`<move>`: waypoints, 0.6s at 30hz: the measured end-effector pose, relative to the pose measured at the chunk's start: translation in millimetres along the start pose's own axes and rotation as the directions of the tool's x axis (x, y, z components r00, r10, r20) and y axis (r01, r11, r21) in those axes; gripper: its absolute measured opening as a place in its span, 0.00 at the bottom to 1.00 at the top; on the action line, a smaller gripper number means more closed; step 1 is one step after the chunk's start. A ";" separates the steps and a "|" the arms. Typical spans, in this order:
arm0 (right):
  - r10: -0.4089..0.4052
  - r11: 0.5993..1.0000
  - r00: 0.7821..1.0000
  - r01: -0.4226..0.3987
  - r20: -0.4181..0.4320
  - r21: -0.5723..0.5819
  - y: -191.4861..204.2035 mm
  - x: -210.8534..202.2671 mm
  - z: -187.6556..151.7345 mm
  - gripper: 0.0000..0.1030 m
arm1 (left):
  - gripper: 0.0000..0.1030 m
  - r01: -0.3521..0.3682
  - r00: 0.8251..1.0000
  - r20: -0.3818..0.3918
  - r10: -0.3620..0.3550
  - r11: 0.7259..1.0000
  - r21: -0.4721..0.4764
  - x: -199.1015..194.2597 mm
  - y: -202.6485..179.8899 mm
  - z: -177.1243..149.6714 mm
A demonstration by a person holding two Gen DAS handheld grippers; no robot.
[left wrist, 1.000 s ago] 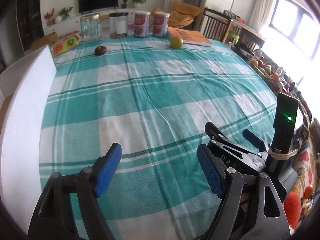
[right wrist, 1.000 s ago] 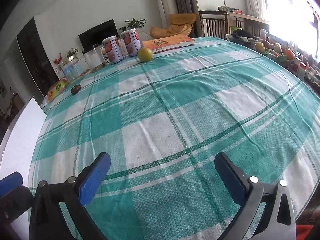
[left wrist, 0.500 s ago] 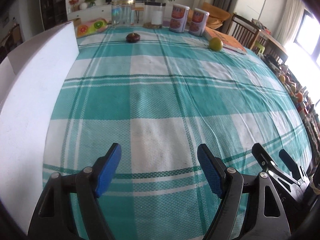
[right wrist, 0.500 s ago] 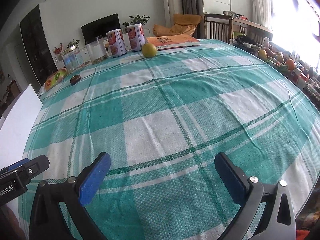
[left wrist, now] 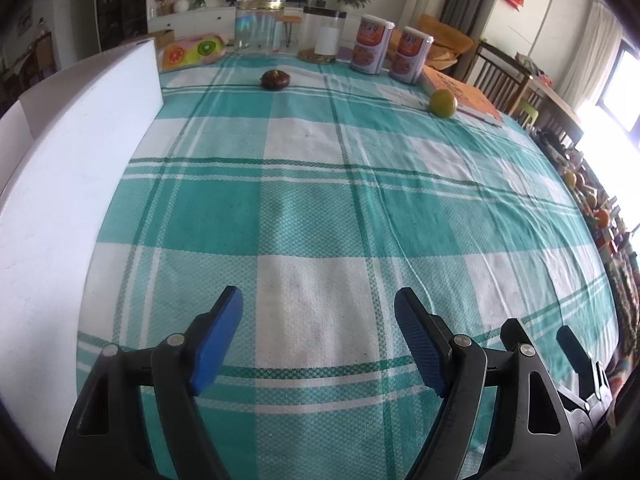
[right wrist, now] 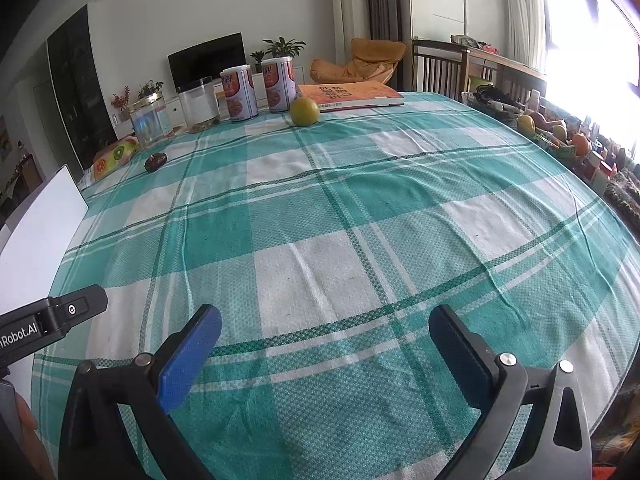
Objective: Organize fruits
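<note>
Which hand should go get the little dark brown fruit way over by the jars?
Probably the left. The left gripper is open and empty, and the dark fruit lies nearly straight ahead of it. From the right gripper, also open, it sits far off to the left.

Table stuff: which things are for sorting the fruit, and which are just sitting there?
For the job:
yellow-green fruit
dark brown fruit
left claw, open
right claw, open

Just lying about:
two printed cans
two clear jars
orange book
fruit-print pack
white board
</note>
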State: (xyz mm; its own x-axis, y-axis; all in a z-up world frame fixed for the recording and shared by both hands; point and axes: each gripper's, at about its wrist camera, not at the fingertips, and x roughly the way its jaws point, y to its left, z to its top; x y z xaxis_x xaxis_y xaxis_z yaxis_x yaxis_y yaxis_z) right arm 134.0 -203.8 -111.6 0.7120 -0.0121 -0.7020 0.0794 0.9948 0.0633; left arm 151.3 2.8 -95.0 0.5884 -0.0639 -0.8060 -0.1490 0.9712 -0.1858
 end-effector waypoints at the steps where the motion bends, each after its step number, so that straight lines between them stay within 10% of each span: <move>1: 0.001 1.000 1.000 -0.001 -0.002 0.002 -0.3 0.5 0.1 1.00 | 0.78 0.003 1.000 0.003 -0.003 1.000 -0.004 -0.6 -1.4 2.4; 18: 0.003 1.000 1.000 -0.002 -0.024 0.018 -4.3 5.0 -0.2 1.00 | 0.78 0.086 0.988 0.132 -0.078 0.994 -0.061 -36.2 -34.1 79.0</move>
State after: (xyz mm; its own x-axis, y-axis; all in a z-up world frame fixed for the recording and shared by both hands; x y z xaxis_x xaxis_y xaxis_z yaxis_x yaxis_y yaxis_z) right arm 137.1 -208.2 -115.6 0.6956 -0.0070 -0.7184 0.0904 0.9929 0.0779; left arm 197.9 -9.8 -15.1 0.6977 -0.1083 -0.7081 -0.1462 0.9462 -0.2888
